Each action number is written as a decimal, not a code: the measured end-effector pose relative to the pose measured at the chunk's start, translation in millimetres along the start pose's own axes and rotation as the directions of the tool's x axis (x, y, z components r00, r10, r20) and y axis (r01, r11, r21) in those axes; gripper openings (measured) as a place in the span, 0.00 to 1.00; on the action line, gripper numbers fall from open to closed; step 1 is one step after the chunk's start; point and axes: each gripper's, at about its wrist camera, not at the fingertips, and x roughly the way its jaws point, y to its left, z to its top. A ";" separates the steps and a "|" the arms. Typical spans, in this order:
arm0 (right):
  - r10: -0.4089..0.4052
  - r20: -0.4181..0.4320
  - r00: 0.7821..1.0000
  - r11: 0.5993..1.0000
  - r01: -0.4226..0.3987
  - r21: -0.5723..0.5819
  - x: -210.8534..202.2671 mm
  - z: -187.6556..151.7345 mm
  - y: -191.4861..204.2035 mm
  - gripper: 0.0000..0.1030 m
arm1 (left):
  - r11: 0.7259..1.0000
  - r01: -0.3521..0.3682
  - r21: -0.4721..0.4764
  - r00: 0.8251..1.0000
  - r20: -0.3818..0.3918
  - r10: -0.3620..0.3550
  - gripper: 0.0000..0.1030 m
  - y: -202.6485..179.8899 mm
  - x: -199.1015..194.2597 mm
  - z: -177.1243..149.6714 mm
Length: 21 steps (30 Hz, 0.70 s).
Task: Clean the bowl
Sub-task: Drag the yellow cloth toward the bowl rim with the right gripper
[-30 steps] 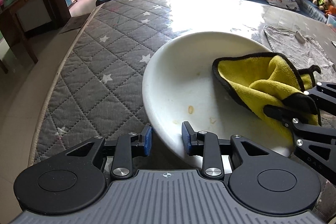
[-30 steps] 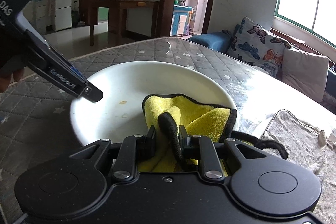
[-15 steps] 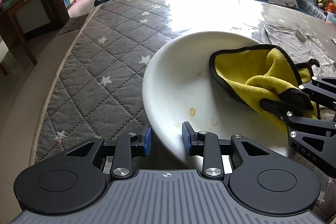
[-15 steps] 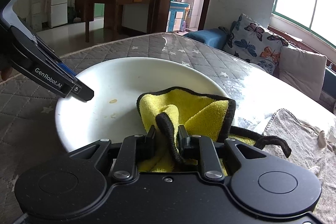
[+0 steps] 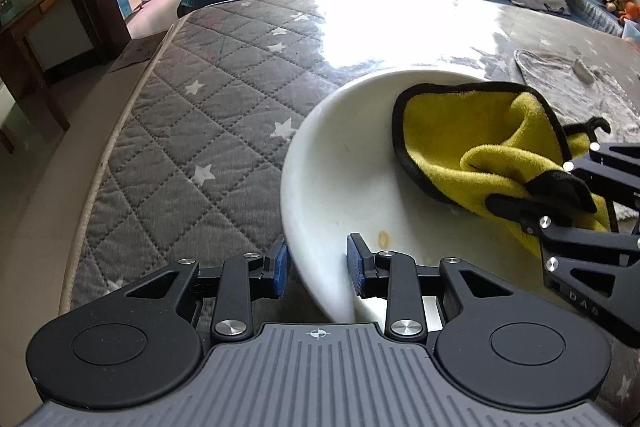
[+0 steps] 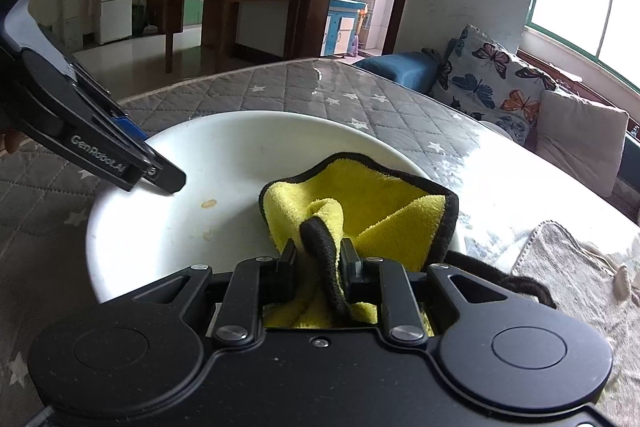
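White bowl (image 5: 340,163) rests on the quilted table (image 5: 192,115). Its near rim is clamped by the left tool (image 5: 316,261), presumably for steadying. Yellow cloth (image 6: 360,211) is pinched by the right tool (image 6: 318,257) inside the bowl; specks (image 6: 208,203) remain unwiped.

A wide, shallow white bowl (image 5: 340,179) sits upright on a grey quilted, star-patterned worktop (image 5: 200,115). Small brownish stains mark its inside. A crumpled yellow cloth (image 6: 360,215) with black edging lies inside it.
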 end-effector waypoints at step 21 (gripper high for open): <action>0.017 0.035 0.999 1.000 -0.018 0.021 -5.3 6.7 1.8 0.30 | 1.000 -0.002 -0.010 0.998 0.056 0.003 0.29 2.4 6.1 3.9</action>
